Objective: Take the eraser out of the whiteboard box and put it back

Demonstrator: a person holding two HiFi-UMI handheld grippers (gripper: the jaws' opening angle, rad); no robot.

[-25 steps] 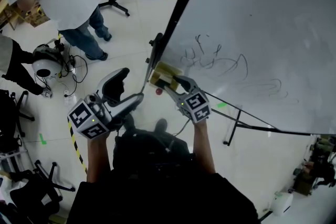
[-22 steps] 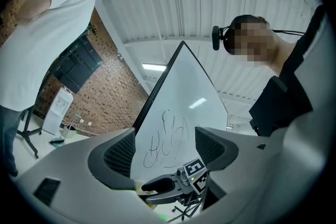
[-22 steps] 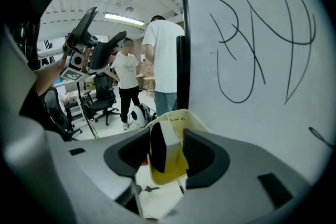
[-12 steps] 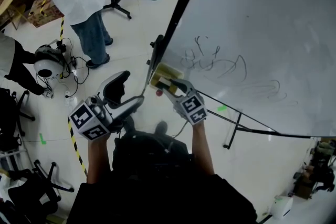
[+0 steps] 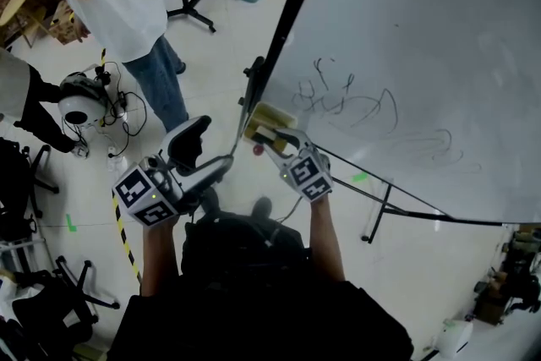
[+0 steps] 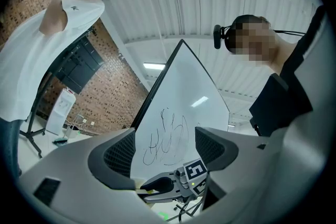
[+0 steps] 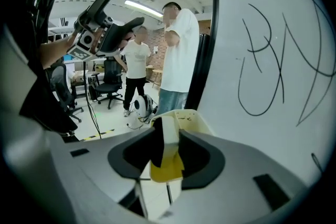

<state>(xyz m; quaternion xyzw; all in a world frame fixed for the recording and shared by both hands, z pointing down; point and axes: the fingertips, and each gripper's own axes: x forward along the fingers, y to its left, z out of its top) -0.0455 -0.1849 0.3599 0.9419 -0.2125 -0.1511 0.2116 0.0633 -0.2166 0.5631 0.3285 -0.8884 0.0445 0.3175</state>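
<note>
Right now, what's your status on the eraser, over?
Left gripper open, empty. Right gripper jaws have just been closing, pads on the eraser at the whiteboard box. Nothing in the way.

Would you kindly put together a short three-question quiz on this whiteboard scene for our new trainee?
1. Which gripper has the eraser between its jaws? A) left B) right C) neither
2. True or false: the left gripper has its jaws closed together.
3. Fill in: the box sits against the scribbled-on ____.

Key
1. B. The right gripper has just been closing its jaws. The eraser stands between them, and the pads appear to press on its sides.
2. False. Its jaws stand apart with nothing between them.
3. whiteboard
</note>
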